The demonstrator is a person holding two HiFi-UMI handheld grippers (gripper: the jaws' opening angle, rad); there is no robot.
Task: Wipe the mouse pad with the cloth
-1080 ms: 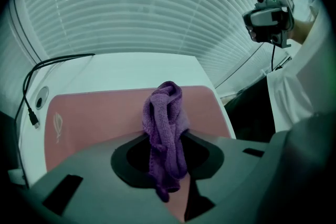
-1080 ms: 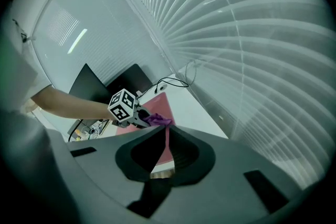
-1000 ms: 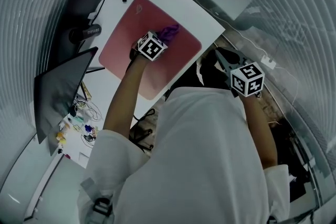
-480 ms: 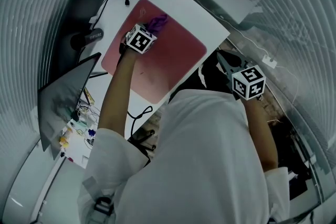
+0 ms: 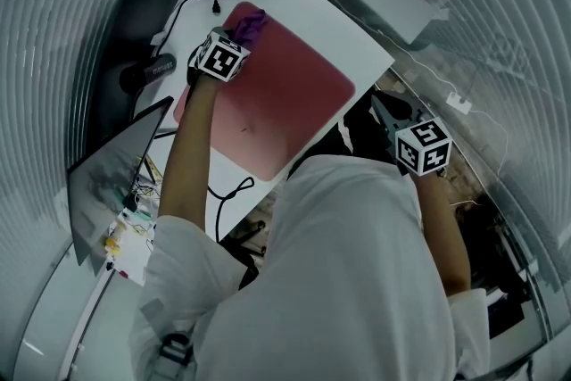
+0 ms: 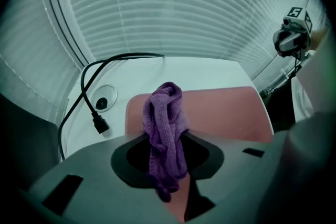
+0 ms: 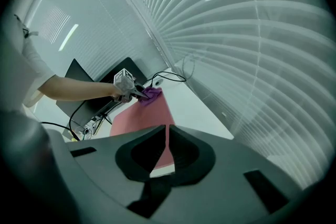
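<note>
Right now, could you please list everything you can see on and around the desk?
pink rectangular mouse pad: one, pink, flat on the desk
purple knitted cloth: one, purple, at a far corner of the pad
white desk: one, white, beside the blinds
black power cable: one, black, looped on the desk beyond the pad
dark flat screen: one, dark grey, left of the pad
black cylindrical device: one, black, left of the pad
slatted window blinds: one set, pale
left gripper: one, grey, fingers clamping the cloth
right gripper: one, grey, fingers together, empty, off the desk
</note>
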